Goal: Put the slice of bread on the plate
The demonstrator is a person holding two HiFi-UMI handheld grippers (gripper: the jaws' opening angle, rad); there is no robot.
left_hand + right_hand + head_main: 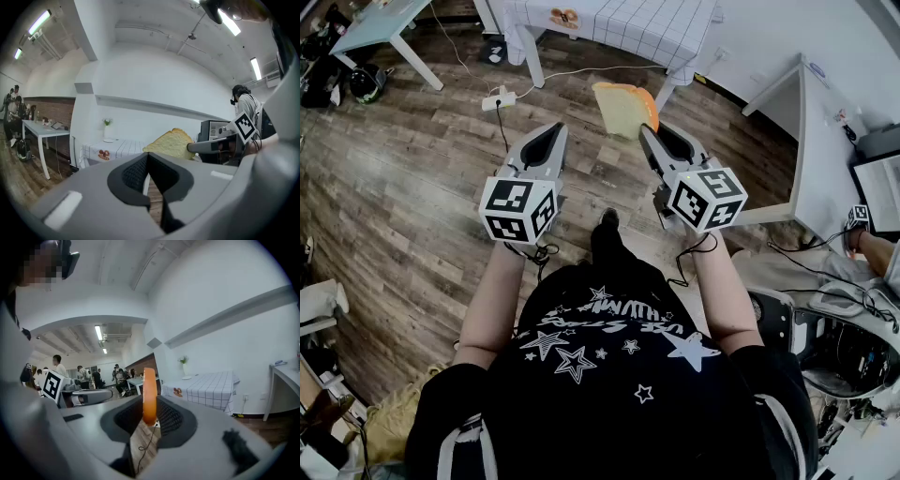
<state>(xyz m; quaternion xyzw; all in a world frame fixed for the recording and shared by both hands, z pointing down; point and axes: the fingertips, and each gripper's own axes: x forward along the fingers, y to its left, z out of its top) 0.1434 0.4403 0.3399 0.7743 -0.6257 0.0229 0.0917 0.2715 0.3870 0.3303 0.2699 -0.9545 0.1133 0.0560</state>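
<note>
My right gripper [649, 131] is shut on the slice of bread [623, 108] and holds it upright in the air above the wooden floor. Seen along its own jaws [149, 416], the slice of bread [149, 394] shows edge-on, orange crust towards me. My left gripper [553, 131] hovers level beside it at the left, shut with nothing in it. Past my left gripper [147, 157], the slice of bread [171, 143] appears flat-on at the right. A small white plate [186, 378] seems to lie on the checked-cloth table [206, 385] beside a vase.
The checked-cloth table [619, 23] stands ahead. A power strip [500, 99] with cables lies on the floor before it. A white desk [825, 159] runs along the right, a pale blue table [384, 23] stands far left. Several people sit further back.
</note>
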